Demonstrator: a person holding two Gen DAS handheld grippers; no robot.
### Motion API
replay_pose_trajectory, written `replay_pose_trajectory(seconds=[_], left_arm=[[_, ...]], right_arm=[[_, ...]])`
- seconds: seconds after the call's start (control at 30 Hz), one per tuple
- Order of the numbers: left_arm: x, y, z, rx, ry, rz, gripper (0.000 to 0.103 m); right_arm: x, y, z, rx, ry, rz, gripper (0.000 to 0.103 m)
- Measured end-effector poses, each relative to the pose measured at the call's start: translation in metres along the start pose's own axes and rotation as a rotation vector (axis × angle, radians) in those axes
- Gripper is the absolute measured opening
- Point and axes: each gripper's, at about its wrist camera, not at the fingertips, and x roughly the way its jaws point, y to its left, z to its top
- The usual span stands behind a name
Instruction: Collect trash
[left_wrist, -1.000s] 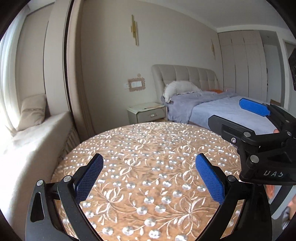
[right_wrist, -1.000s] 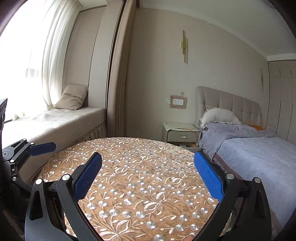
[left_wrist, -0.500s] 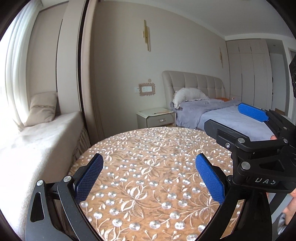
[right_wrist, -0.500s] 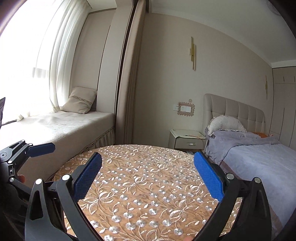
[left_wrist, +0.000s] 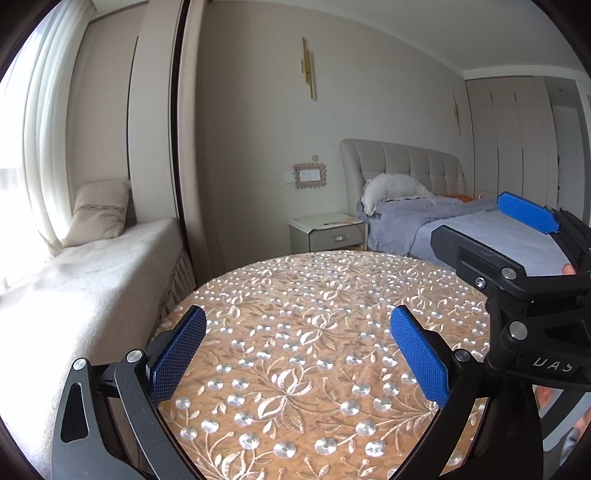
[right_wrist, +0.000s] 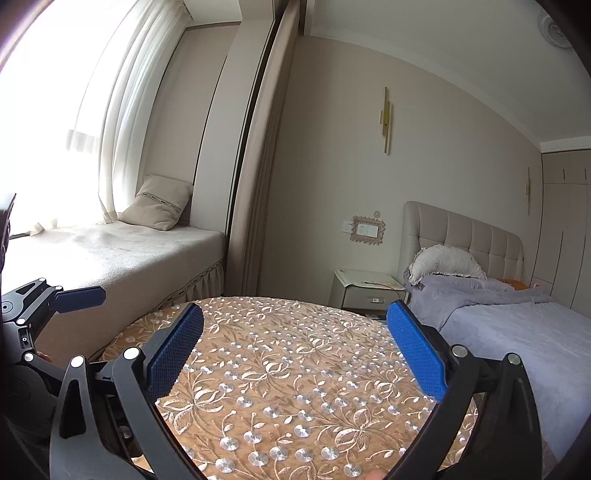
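No trash shows in either view. My left gripper (left_wrist: 297, 356) hangs open over a round table (left_wrist: 317, 295) covered by an orange embroidered cloth, with nothing between its blue pads. My right gripper (right_wrist: 293, 349) is open too, above the same table (right_wrist: 295, 354), and holds nothing. In the left wrist view the right gripper (left_wrist: 524, 229) reaches in from the right edge. One blue pad of the left gripper (right_wrist: 79, 297) shows at the left edge of the right wrist view.
A cushioned window bench (left_wrist: 85, 273) with a pillow (left_wrist: 99, 212) lies left of the table. Beyond the table stand a nightstand (left_wrist: 327, 236) and a bed (left_wrist: 454, 225) with grey bedding. Wardrobes (left_wrist: 517, 136) line the far right wall.
Both grippers have tilted upward and swung a little left, so the table sits lower in both views and more wall and curtain show. Both stay open.
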Motion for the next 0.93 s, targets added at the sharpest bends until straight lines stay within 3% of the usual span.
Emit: replay_pose_trajectory(seconds=[0.4, 0.93], left_arm=[[0.0, 0.003, 0.002, -0.002, -0.003, 0.079, 0.098], [-0.008, 0.005, 0.006, -0.013, -0.035, 0.098, 0.098]], right_arm=[[0.003, -0.011, -0.004, 0.032, 0.003, -0.021, 0.099], [0.004, -0.011, -0.005, 0.034, 0.007, -0.016, 0.099]])
